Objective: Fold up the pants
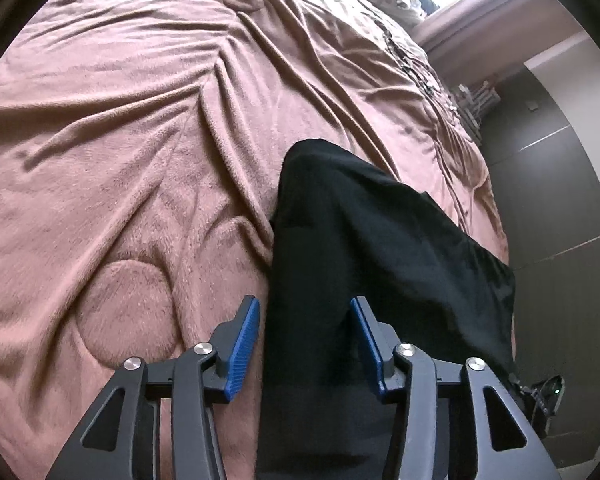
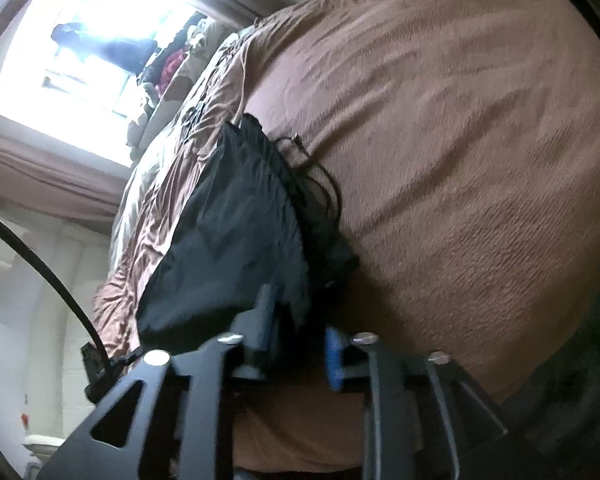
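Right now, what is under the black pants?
The black pants lie on a wrinkled pinkish-brown blanket that covers the bed. The blanket shows all around the pants, but the part right beneath them is covered, so anything else under there cannot be seen.

I'm in a home bedroom: a wide bed under a rumpled pink-brown blanket [image 1: 140,128] fills everything ahead of my tools, with a bright curtained window [image 2: 84,52] beyond it.
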